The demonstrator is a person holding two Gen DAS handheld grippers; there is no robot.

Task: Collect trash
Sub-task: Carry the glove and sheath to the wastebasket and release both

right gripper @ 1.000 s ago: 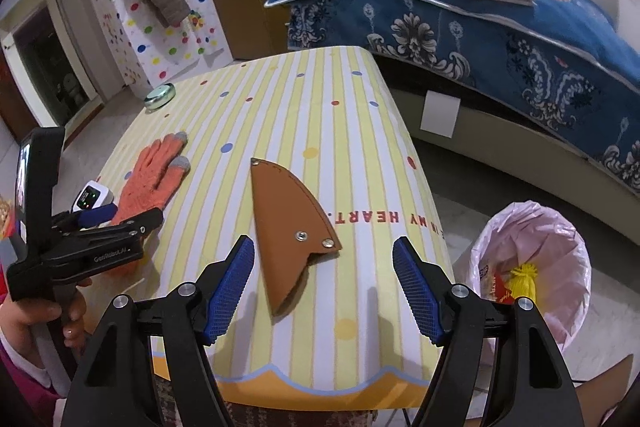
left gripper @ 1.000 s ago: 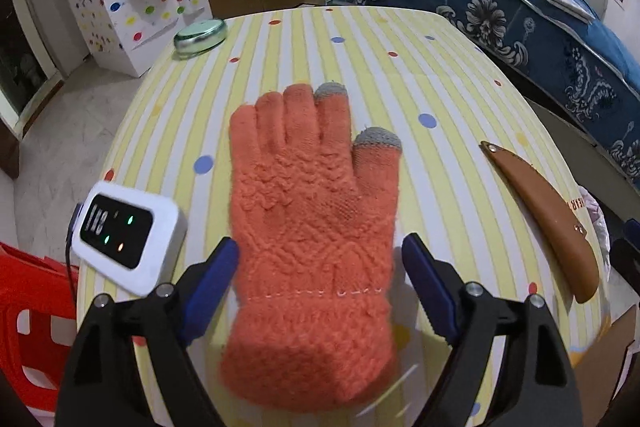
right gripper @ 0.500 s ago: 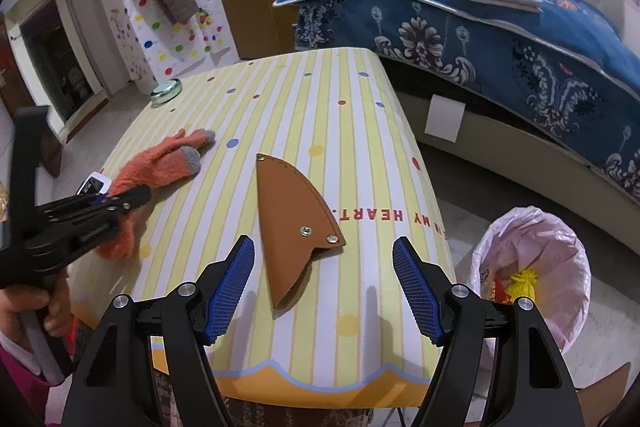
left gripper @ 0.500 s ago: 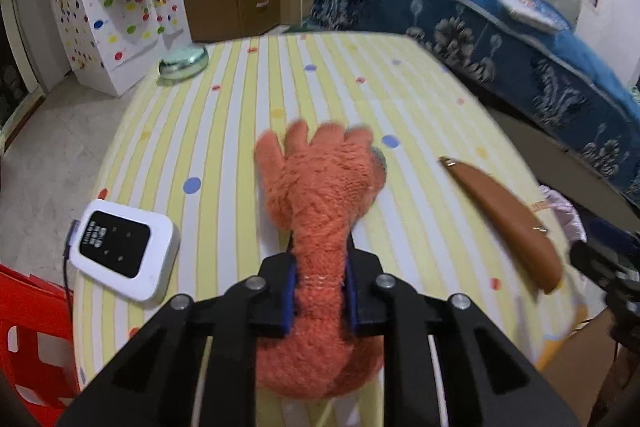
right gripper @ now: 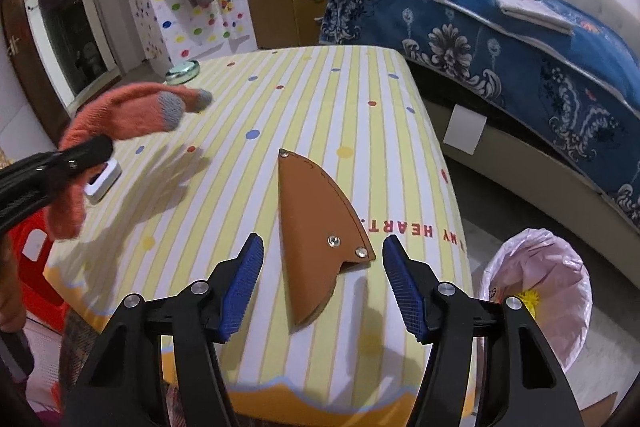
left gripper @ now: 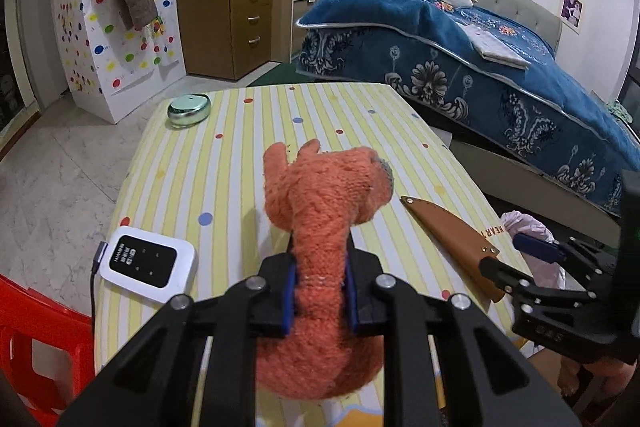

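My left gripper (left gripper: 320, 293) is shut on an orange knitted glove (left gripper: 324, 211), pinching it near the cuff and holding it above the striped table (left gripper: 224, 163). From the right wrist view the glove (right gripper: 120, 115) hangs off the table at the left with its grey fingertips drooping. A brown leather sheath (right gripper: 320, 227) lies flat near the table's front edge. My right gripper (right gripper: 323, 285) hovers over the sheath's wide end, one blue pad on each side; its jaws are closing and do not touch the leather. That gripper (left gripper: 516, 263) also shows at the right in the left wrist view.
A white device with a dark screen (left gripper: 146, 263) and a round green tin (left gripper: 189, 110) lie on the table. A bin lined with a pink bag (right gripper: 536, 295) stands on the floor to the right of the table. A red stool (left gripper: 36, 347) is at the left, a bed (left gripper: 480, 67) behind.
The left gripper closed on the glove's cuff and lifted it off the table; the glove bunched up. The right gripper's jaws narrowed around the sheath's wide end.
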